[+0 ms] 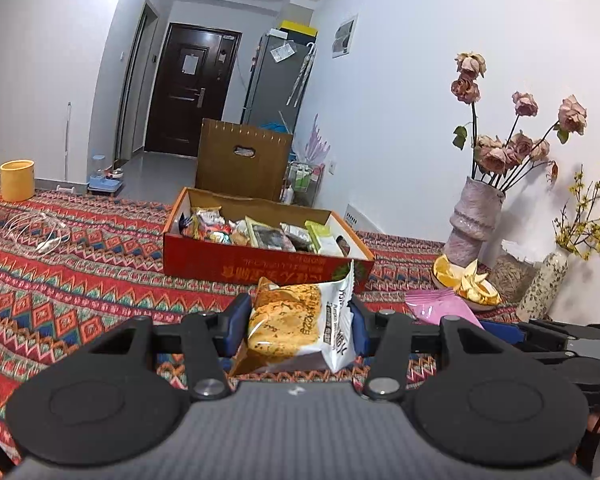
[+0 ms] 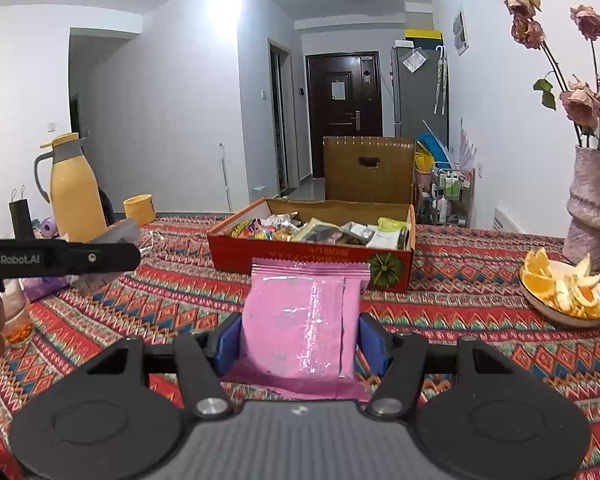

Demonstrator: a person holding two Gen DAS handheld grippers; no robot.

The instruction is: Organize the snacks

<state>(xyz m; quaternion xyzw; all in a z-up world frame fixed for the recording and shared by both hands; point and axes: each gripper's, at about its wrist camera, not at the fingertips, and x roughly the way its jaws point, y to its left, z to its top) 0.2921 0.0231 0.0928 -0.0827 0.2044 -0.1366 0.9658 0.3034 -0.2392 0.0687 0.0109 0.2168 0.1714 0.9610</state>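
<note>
Mid-carry, both loaded. Left gripper (image 1: 300, 320) clamps a pumpkin-biscuit packet (image 1: 296, 324), lower centre of its view; right gripper (image 2: 300, 336) clamps a pink snack packet (image 2: 300, 320), same spot in its view. Red snack box (image 1: 260, 260) sits ahead mid-frame on the bench (image 1: 80, 264) (already fairly full). My read, next: carry both forward over the rim, release into free gaps.

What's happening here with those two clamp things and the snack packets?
A person is tidying snacks using a handheld gripper in each hand. The left gripper clamps a white-and-orange snack packet; the right gripper clamps a pink packet. Both are held short of the red cardboard box, already partly filled with snacks.
</note>
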